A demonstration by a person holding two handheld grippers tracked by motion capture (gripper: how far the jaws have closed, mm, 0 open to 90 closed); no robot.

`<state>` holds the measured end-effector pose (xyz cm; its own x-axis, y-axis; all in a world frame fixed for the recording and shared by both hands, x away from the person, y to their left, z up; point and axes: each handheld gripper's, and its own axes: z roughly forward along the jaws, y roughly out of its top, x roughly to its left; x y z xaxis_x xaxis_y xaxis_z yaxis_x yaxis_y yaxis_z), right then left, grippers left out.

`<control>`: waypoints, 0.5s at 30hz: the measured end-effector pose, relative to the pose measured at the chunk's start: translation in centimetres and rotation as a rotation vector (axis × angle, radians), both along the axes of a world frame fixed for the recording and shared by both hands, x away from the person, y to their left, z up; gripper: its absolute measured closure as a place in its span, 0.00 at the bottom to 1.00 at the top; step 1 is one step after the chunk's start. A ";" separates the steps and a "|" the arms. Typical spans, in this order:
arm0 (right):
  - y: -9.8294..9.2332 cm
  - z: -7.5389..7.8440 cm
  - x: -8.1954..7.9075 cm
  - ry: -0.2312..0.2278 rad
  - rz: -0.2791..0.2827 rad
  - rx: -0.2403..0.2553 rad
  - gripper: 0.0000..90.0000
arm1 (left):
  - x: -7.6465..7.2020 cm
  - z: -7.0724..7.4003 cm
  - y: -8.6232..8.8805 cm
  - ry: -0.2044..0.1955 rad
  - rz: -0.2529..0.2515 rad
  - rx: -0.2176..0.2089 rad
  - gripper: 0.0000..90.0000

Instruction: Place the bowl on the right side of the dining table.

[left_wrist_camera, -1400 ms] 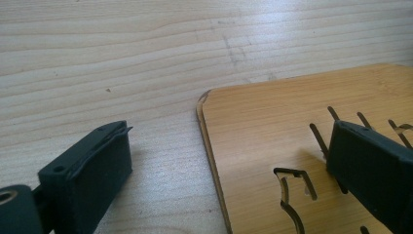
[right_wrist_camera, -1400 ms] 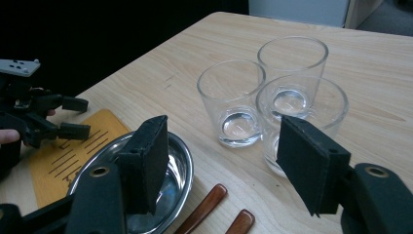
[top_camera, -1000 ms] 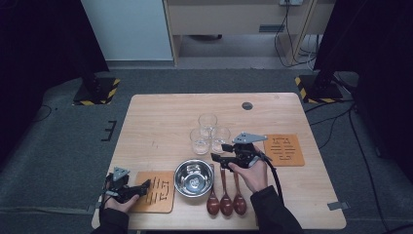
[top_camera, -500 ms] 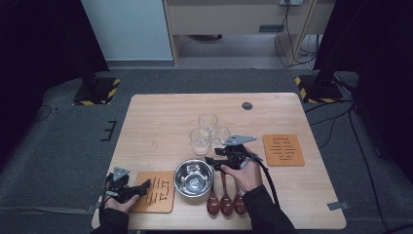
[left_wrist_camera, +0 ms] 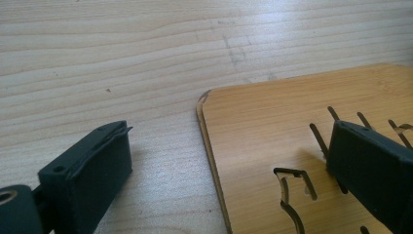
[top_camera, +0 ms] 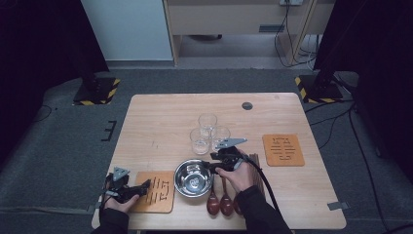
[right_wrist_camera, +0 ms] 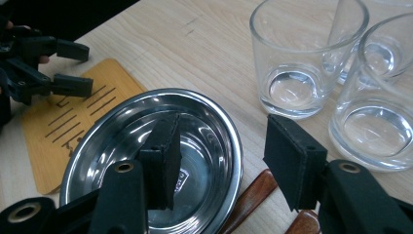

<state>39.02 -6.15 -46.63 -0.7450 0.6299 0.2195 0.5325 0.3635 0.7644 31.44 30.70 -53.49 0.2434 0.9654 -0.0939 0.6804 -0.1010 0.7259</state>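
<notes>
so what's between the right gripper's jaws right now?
The steel bowl's near rim sits between the right gripper's open, closing jaws, one inside, one outside, per the right gripper view.

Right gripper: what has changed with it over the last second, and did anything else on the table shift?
The right gripper has moved left and down toward the steel bowl; its jaws now straddle the bowl's rim and have just been closing, without gripping yet. The left gripper stayed open over the wooden coaster. Bowl, three glasses and spoons did not move.
</notes>
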 end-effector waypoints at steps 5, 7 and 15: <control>0.4 -0.6 0.1 0.031 0.003 -0.010 0.55 | 0.0 0.0 0.0 0.000 0.000 0.000 0.02; 0.6 -1.0 0.2 0.040 0.000 -0.026 0.55 | 0.0 0.0 0.0 0.000 0.000 0.000 0.02; 0.9 -2.0 0.5 0.062 0.001 -0.058 0.58 | 0.0 0.0 0.0 0.000 -0.001 0.000 0.02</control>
<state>39.50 -5.21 -48.60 -0.7320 0.6419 0.2284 0.5779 0.4073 0.7072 31.44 30.71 -53.49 0.2439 0.9653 -0.0936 0.6805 -0.1016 0.7257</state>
